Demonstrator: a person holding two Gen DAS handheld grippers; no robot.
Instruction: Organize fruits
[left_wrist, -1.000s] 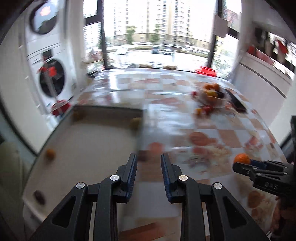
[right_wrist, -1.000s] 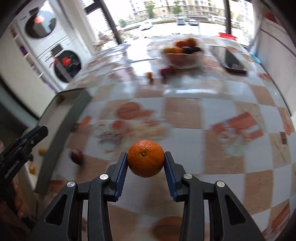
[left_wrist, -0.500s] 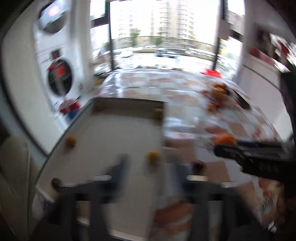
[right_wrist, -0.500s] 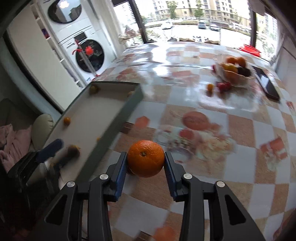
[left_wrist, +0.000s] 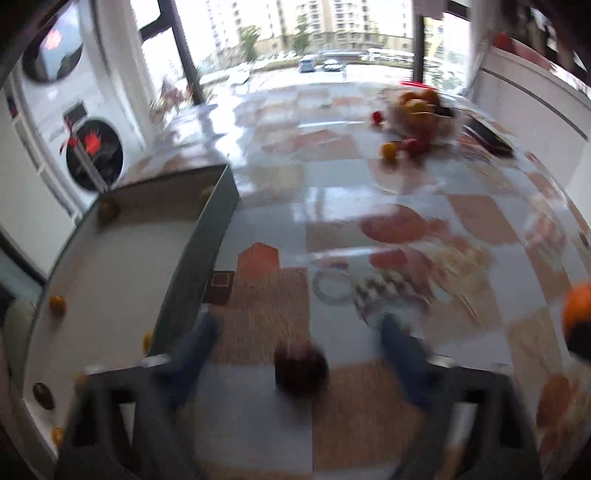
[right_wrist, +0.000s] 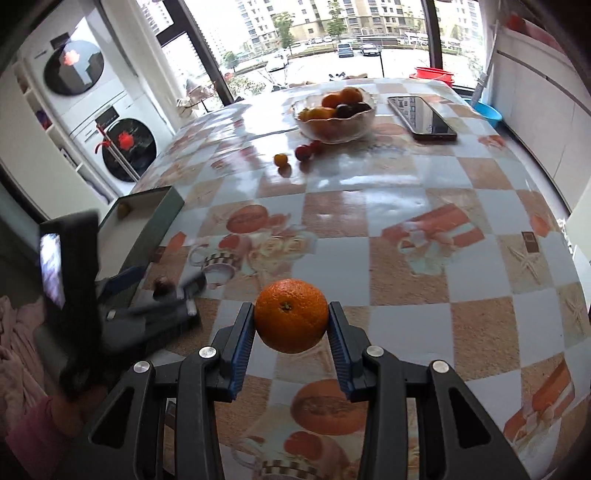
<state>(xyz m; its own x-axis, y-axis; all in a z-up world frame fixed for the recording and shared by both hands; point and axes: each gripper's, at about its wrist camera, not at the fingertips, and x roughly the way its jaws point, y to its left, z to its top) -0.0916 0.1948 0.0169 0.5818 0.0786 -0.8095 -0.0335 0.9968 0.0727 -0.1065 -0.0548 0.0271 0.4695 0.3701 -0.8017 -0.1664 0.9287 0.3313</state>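
Right wrist view showed the right claw (right_wrist: 291, 325) clamped on an orange (right_wrist: 291, 320), lifted above the table (right_wrist: 424, 206); a loosened grip would likely drop it rolling. Left claw (left_wrist: 295, 332) was wide apart, empty, straddling a dark plum (left_wrist: 301, 371) beside the tray (left_wrist: 192, 258). Blur suggested haste; closing crooked might knock it away.

right gripper (right_wrist: 291, 325) fingers clamp orange (right_wrist: 291, 320) | glass bowl (right_wrist: 335, 117), phone (right_wrist: 421, 116) far across table (right_wrist: 424, 206)
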